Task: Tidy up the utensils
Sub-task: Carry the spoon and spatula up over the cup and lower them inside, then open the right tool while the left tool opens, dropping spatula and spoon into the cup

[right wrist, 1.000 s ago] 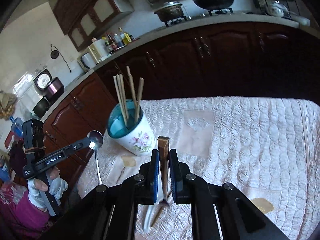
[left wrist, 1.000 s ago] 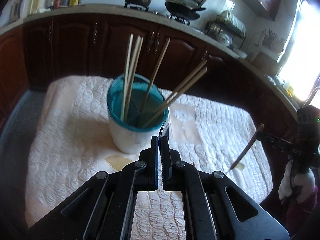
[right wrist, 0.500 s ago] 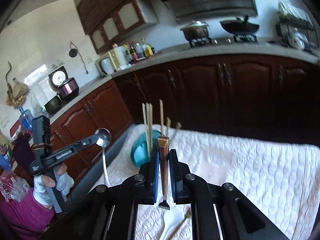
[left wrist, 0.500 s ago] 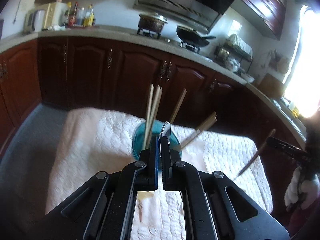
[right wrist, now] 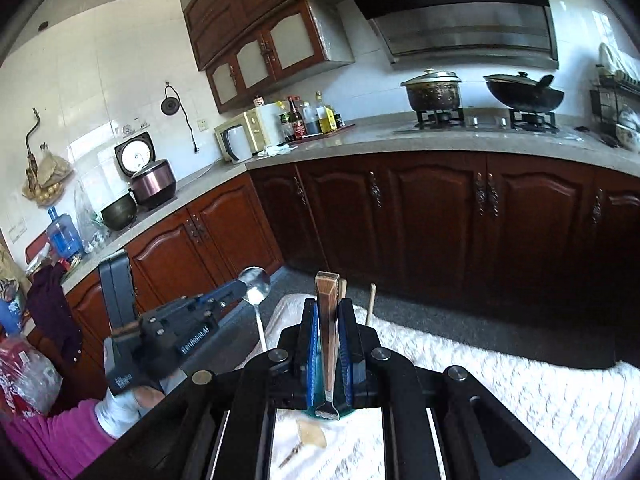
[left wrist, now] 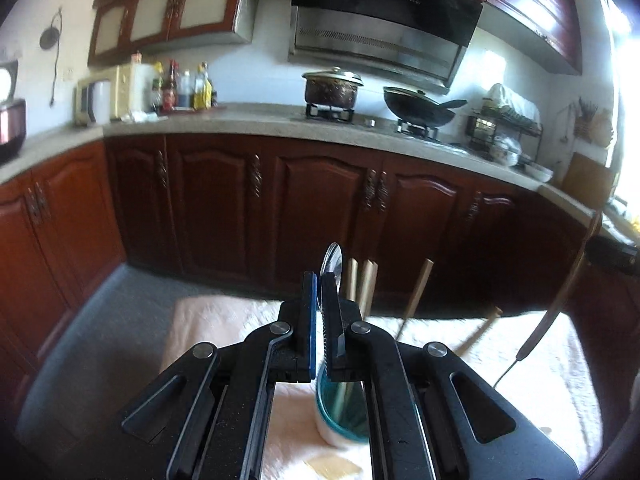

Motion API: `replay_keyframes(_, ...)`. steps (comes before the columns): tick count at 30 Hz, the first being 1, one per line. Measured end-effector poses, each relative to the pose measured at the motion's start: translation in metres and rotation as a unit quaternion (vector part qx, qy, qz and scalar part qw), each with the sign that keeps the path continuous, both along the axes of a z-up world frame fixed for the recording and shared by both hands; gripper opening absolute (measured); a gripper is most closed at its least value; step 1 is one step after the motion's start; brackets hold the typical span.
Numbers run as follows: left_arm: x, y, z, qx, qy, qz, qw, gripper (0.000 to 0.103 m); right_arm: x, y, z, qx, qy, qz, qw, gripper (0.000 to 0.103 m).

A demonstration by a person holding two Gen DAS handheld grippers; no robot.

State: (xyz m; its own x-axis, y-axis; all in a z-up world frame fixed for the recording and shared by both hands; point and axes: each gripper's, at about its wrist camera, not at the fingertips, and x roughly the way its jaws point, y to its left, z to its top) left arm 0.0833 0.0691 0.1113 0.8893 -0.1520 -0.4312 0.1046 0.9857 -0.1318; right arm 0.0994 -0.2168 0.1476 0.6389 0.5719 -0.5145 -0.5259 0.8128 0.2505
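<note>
My left gripper [left wrist: 319, 300] is clamped tight on a spoon [left wrist: 333, 265], bowl up and handle hanging down so it can drop handle-first into the cup [left wrist: 343, 414]. My right gripper [right wrist: 329, 334] is pinched on a wooden-handled fork [right wrist: 327, 320], handle up, metal end hanging over the same cup. The cup sits mid-table [left wrist: 224, 320] on the quilted cloth, chopsticks [left wrist: 416, 290] already standing in it.
</note>
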Motion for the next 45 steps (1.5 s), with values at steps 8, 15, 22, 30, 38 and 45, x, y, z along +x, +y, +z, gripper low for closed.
replay_keyframes(8,0.028,-0.017,-0.025,0.051,-0.022,0.013,0.9983,0.001,0.044,0.023,-0.025,-0.011,0.026,0.005,1.0,0.009)
replay_keyframes(15,0.039,-0.024,-0.05,0.08,-0.024,0.022,0.9963,0.001,0.071,0.029,-0.053,-0.014,0.054,0.0,0.998,0.009)
replay_keyframes(22,0.044,-0.026,-0.066,0.086,-0.012,0.026,0.9959,0.001,0.078,0.033,-0.072,-0.022,0.072,0.003,0.997,0.009)
replay_keyframes(30,0.038,-0.031,-0.083,0.09,-0.001,0.025,0.9957,0.001,0.093,0.042,-0.095,-0.039,0.098,0.003,0.994,0.009)
replay_keyframes(38,0.025,-0.032,-0.094,0.085,0.012,0.014,0.9962,0.001,0.099,0.046,-0.112,-0.046,0.116,0.002,0.992,0.009)
replay_keyframes(45,0.019,-0.034,-0.1,0.077,0.03,0.003,0.9965,0.001,0.104,0.045,-0.115,-0.037,0.136,0.0,0.99,0.011)
